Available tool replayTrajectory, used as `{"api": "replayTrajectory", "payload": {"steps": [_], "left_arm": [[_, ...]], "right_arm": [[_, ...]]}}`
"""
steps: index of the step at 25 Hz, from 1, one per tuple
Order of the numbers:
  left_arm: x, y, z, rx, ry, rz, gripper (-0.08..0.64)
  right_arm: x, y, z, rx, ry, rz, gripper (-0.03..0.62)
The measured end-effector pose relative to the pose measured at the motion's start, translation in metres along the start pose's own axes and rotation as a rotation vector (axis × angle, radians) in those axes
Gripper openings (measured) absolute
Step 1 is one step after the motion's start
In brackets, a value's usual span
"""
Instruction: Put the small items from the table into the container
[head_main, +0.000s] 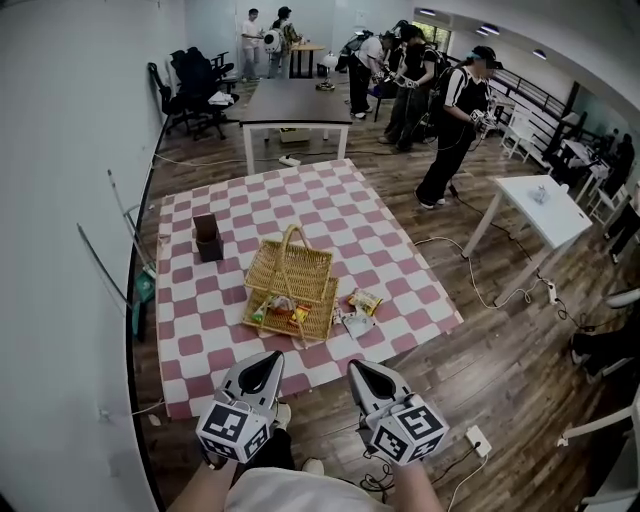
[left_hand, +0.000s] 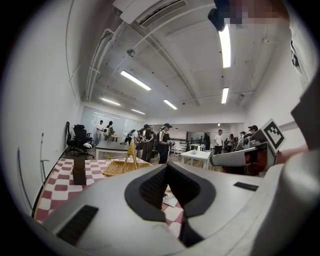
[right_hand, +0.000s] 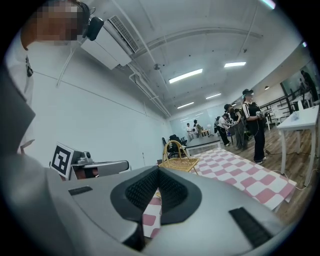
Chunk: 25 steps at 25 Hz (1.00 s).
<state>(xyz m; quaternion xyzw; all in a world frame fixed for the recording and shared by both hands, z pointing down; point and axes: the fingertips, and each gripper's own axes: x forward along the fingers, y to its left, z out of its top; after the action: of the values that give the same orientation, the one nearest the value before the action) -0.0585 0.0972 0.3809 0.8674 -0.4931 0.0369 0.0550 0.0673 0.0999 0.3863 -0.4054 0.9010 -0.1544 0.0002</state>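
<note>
**Condition of tools.** Both tools hung at the bottom of the head view, short of the cloth's near edge. The left tongs (head_main: 268, 362) were clenched on nothing. The right tongs (head_main: 361, 370) were likewise clenched and empty.

**Location of items.** The wicker basket (head_main: 290, 272) stood at the centre of the frame on the checkered cloth (head_main: 400, 250) spread over the floor. The loose snack packets (head_main: 358, 310) lay just right of it, against or very near its wall.

**Risks, as judged.**
- Closed tongs would push a packet away unless they were released first.
- The packets lay flat, so a low pinch could gather cloth with them.
- Reaching so close to the basket could shove it.
- The upright handle partly barred the opening and could knock a packet loose on the drop.

**Count.**
- One basket.
- One cloth.
- One dark brown box (head_main: 207, 237), upper left of the basket.
- Two tongs.
- Loose packets: two or three; overlap prevented a firm figure.
- Coloured items already in the basket (head_main: 280, 312): several, number not determinable.
</note>
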Motion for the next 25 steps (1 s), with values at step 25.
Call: {"api": "replayTrajectory", "payload": {"steps": [25], "left_arm": [[0.105,0.065,0.009,0.004,-0.010,-0.138,0.000]], "right_arm": [[0.098,-0.039,0.032,-0.035,0.004,-0.025,0.014]]}}
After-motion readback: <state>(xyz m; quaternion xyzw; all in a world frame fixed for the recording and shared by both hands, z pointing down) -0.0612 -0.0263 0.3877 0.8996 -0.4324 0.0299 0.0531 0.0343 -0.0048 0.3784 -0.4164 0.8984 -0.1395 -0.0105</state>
